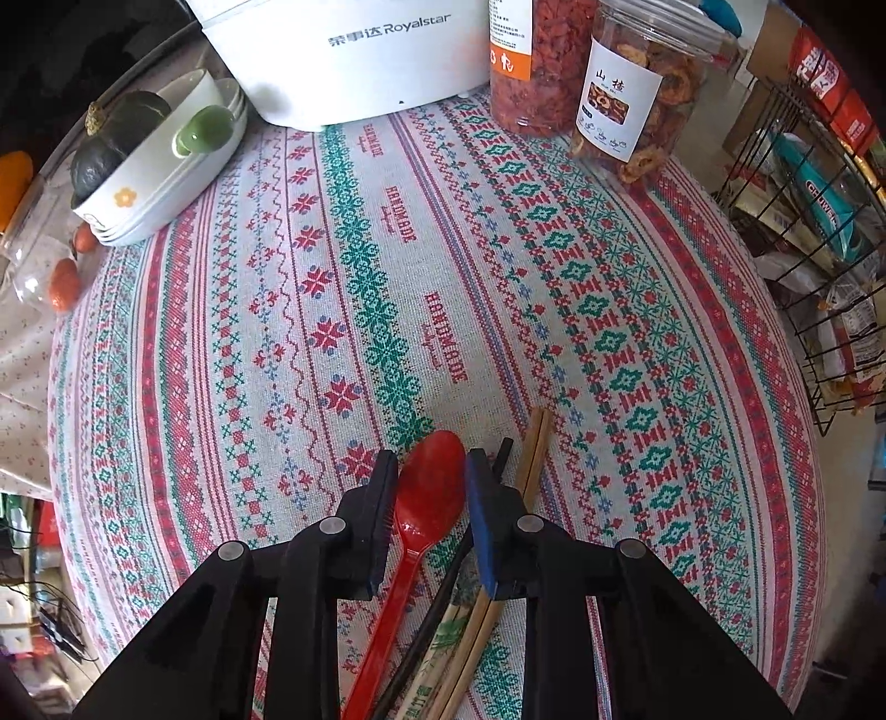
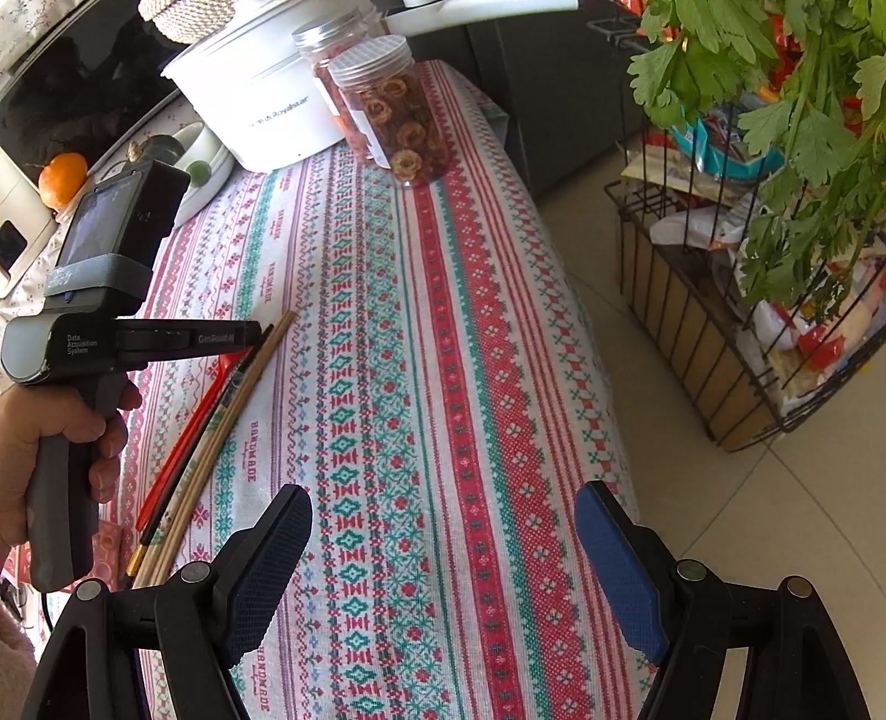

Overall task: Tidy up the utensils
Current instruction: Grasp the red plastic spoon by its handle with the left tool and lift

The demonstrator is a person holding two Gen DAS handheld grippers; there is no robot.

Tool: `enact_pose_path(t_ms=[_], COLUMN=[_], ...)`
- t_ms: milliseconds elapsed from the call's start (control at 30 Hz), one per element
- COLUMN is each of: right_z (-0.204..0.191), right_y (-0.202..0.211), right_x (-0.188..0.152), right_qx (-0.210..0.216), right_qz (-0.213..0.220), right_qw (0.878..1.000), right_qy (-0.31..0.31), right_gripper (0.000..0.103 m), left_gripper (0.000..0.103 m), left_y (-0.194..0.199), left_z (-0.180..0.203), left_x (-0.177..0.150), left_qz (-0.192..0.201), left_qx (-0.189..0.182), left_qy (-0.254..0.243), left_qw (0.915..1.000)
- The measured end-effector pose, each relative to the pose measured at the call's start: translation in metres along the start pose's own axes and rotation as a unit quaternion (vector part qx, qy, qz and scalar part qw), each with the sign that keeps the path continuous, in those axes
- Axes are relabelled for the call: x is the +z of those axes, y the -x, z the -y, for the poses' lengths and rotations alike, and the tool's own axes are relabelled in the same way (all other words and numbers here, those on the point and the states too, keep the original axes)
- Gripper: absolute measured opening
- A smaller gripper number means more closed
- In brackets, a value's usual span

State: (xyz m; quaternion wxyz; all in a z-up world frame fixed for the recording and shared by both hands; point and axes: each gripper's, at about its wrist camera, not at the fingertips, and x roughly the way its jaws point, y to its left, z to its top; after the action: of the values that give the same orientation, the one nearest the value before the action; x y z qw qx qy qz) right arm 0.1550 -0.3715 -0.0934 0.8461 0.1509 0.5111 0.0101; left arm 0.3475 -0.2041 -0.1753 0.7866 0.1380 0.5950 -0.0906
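Observation:
A red plastic spoon [image 1: 429, 498] lies on the patterned tablecloth [image 1: 387, 266] beside a bundle of wooden chopsticks [image 1: 534, 448] and a black chopstick [image 1: 503, 451]. My left gripper [image 1: 432, 455] points steeply down with both pads against the sides of the spoon's bowl, shut on it. The chopsticks lie just right of its right finger. In the right wrist view a hand holds the left gripper [image 2: 252, 332] over the red spoon [image 2: 188, 426] and the chopsticks [image 2: 243, 382]. My right gripper [image 2: 443, 490] hangs open over bare cloth, holding nothing.
At the back stand a white Royalstar cooker [image 1: 354, 50], two jars of dried fruit [image 1: 637, 94] and stacked white bowls [image 1: 166, 166] with a dark squash. Off the table's right edge is a black wire basket [image 1: 803, 221] of packets, with leafy greens [image 2: 775, 111] above it.

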Motion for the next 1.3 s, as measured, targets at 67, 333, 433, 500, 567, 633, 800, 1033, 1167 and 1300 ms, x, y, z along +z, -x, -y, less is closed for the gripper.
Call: enact_pose_path(t_ms=[67, 333, 433, 500, 567, 633, 800, 1033, 1167, 1300], right_z=[-0.004, -0.02, -0.025, -0.025, -0.024, -0.022, -0.018, -0.017, -0.016, -0.016], right_y=[0.002, 0.008, 0.01, 0.012, 0.011, 0.01, 0.007, 0.005, 0.002, 0.0], right_x=[0.0, -0.002, -0.004, -0.005, -0.004, -0.003, -0.003, -0.003, -0.004, -0.004], right_qx=[0.001, 0.007, 0.009, 0.008, 0.009, 0.009, 0.011, 0.013, 0.013, 0.011], right_qz=[0.003, 0.013, 0.014, 0.016, 0.016, 0.014, 0.01, 0.006, 0.002, -0.001], right_qw=[1.0, 1.0, 1.0, 1.0, 1.0, 1.0, 1.0, 1.0, 1.0, 1.0], right_qy=[0.002, 0.008, 0.014, 0.019, 0.017, 0.012, 0.01, 0.009, 0.008, 0.009], right_gripper=[0.083, 0.083, 0.083, 0.083, 0.083, 0.083, 0.083, 0.083, 0.083, 0.083], left_gripper=[0.0, 0.001, 0.001, 0.001, 0.001, 0.003, 0.026, 0.041, 0.041, 0.021], left_y=[0.011, 0.034, 0.022, 0.014, 0.01, 0.01, 0.008, 0.011, -0.001, -0.006], left_z=[0.001, 0.003, 0.003, 0.004, 0.006, 0.007, 0.01, 0.008, -0.009, -0.026], left_x=[-0.007, -0.026, -0.032, -0.034, -0.036, -0.035, -0.026, -0.017, -0.014, -0.013], left_qz=[0.012, 0.013, -0.014, -0.026, -0.026, -0.02, -0.025, -0.008, -0.006, -0.004], left_qx=[0.001, 0.01, 0.006, 0.01, 0.017, 0.026, 0.033, 0.035, 0.025, -0.035], left_qy=[0.0, -0.019, -0.02, -0.031, -0.042, -0.044, -0.041, -0.024, -0.009, 0.034], left_qw=[0.9999, 0.9997, 0.9997, 0.9991, 0.9987, 0.9985, 0.9983, 0.9991, 0.9996, 0.9988])
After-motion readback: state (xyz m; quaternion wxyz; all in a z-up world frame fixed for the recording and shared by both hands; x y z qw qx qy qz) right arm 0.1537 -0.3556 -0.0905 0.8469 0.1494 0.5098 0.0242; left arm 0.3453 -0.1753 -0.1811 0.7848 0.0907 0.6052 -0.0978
